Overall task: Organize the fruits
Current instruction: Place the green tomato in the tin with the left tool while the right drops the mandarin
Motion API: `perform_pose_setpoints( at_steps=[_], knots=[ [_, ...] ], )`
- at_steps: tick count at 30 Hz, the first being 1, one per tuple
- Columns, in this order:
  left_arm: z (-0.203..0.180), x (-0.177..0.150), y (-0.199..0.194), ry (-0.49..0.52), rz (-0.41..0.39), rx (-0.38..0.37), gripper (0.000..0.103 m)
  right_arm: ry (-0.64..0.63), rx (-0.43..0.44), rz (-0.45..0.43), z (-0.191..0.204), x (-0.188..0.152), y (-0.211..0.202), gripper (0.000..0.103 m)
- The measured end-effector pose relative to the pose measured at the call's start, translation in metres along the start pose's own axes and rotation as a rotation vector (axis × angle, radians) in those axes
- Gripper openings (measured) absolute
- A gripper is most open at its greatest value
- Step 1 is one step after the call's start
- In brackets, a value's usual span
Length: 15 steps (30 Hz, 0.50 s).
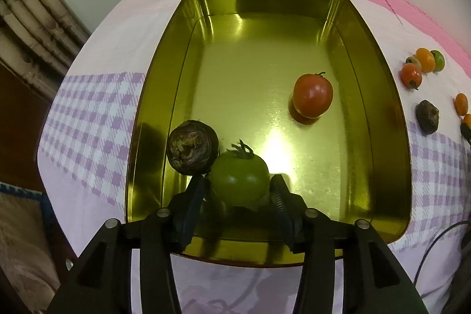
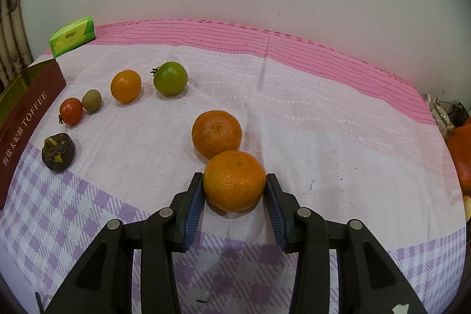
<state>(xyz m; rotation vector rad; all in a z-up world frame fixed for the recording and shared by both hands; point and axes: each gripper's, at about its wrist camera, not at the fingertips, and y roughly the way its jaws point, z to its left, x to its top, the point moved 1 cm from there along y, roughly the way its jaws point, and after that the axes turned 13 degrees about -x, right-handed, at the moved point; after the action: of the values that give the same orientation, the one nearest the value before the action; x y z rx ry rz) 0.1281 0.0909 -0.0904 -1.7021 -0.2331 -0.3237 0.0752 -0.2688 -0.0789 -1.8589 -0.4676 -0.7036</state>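
I'm holding a green tomato in my left gripper, fingers clamped on it over the gold tin, beside the two fruits already inside; my right gripper is closing against a mandarin on the cloth, with six others waiting.

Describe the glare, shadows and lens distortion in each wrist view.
Left wrist view: a bright glare spot sits on the gold tin's floor right of the green tomato, the red tomato mirrors in the metal, and fisheye bows the tin's rim. Right wrist view: even, soft light, faint shadows under the near orange, no glare, and the table edge curves; corners are black.
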Motion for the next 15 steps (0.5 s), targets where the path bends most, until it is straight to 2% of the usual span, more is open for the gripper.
perform_pose_setpoints(
  at_steps=[3,5,8,11,15],
  knots=[
    [-0.002,0.0,-0.006,0.009,-0.016,-0.01,0.053,-0.007,-0.007,-0.002,0.001,0.0,-0.001,0.038],
    [-0.005,0.001,-0.011,0.025,-0.034,-0.011,0.06,-0.014,-0.012,-0.004,0.004,0.001,-0.003,0.038],
    [-0.011,0.001,-0.021,0.046,-0.065,-0.026,0.061,-0.005,-0.008,-0.014,0.005,0.004,-0.012,0.038],
    [-0.013,0.001,-0.033,0.053,-0.1,-0.035,0.067,-0.005,0.032,-0.03,0.013,0.011,-0.026,0.038],
    [-0.006,0.003,-0.051,0.042,-0.153,-0.019,0.073,-0.031,0.133,-0.058,0.039,0.023,-0.05,0.038]
  ],
)
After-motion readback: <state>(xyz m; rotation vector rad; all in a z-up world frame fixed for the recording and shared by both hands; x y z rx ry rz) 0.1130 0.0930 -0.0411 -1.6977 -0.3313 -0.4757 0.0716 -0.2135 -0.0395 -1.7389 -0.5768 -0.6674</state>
